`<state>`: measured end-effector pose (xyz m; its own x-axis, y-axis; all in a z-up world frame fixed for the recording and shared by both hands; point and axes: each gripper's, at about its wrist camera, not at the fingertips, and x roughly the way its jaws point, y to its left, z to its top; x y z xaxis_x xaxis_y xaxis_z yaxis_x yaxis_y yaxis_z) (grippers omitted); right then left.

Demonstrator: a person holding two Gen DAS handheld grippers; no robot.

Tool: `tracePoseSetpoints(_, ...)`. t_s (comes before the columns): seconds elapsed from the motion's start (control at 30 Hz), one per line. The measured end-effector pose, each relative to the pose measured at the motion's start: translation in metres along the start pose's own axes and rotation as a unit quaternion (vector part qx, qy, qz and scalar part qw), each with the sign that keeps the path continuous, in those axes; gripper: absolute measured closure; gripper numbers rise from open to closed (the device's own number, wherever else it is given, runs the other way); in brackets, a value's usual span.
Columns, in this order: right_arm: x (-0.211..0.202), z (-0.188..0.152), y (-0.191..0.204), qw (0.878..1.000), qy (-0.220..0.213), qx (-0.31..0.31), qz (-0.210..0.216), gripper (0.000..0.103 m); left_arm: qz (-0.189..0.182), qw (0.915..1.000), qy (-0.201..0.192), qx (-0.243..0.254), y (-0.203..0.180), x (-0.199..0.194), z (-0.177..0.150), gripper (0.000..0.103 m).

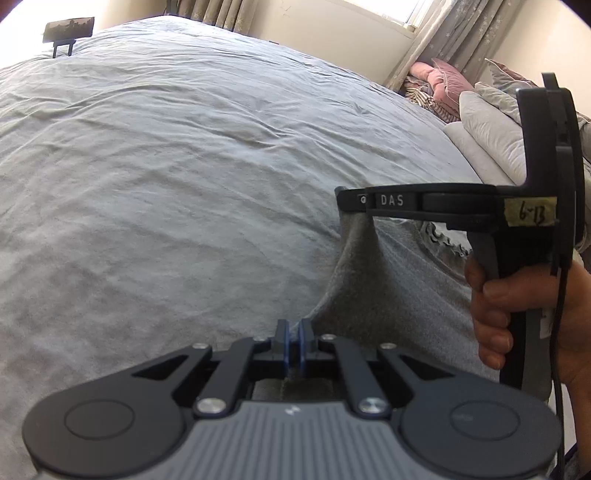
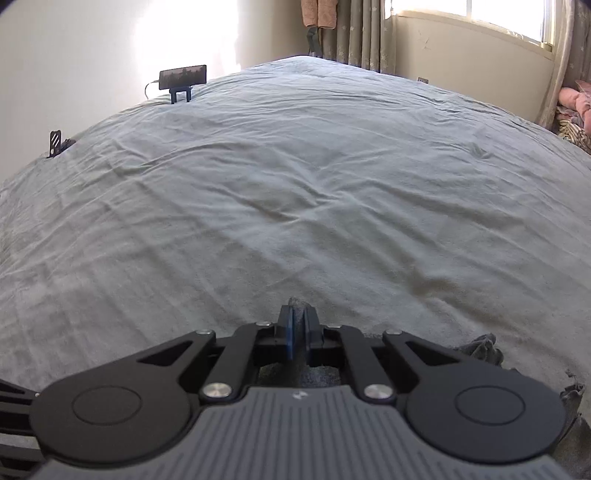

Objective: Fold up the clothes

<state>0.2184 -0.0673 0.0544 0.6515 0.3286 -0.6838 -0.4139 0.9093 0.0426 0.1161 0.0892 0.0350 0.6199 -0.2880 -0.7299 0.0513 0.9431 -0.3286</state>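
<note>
grey garment pinched between both grippers' fingers

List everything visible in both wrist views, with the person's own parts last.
bed cover: one, light grey, fills both views.
grey garment: one, dark grey with a ruffled edge, near side of the bed, pinched up at two points.
phone on stand: one, black, far edge of the bed.
pillows: several, pink and grey, far right.
curtains: beige-grey, by the window.
left gripper: black, shut on the garment.
right gripper: black, shut on the garment.
hand: one, holding the right gripper's handle.
</note>
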Motion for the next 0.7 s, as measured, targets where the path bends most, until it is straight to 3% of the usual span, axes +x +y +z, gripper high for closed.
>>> tracePoseSetpoints(0.17,0.024,-0.016,0.012,0.999,-0.008,-0.021,-0.038,0.096,0.001,0.9996,0.008,-0.027,0.007,0.005,0.000,0.098)
tracePoseSetpoints(0.3,0.013,-0.009,0.004,0.999,-0.021,0.014,-0.031,0.095,0.008,0.9998,0.005,-0.017,0.005,0.003,0.000,0.098)
tracePoseSetpoints(0.33,0.002,-0.007,0.000,0.999,-0.032,0.027,-0.025,0.092,0.009,0.9998,0.005,-0.014,0.004,0.002,0.000,0.098)
tracePoseSetpoints(0.43,-0.043,-0.008,-0.015,0.994,-0.090,0.065,-0.011,0.068,0.014,0.9996,0.008,-0.021,0.008,0.001,0.003,0.098)
tracePoseSetpoints(0.47,-0.056,-0.010,-0.019,0.992,-0.101,0.070,-0.001,0.067,0.017,0.9995,0.008,-0.025,0.010,0.001,0.004,0.098)
tracePoseSetpoints(0.53,-0.072,-0.018,-0.022,0.993,-0.094,0.065,0.029,0.067,0.019,0.9992,0.010,-0.033,0.015,0.002,0.004,0.099)
tracePoseSetpoints(0.6,-0.070,-0.032,-0.012,0.996,-0.058,0.037,0.050,0.067,0.021,0.9992,0.010,-0.034,0.015,0.002,0.003,0.099)
tracePoseSetpoints(0.7,-0.039,-0.058,0.001,1.000,0.003,0.008,0.028,0.077,0.029,0.9994,0.007,-0.020,0.011,0.003,0.001,0.099)
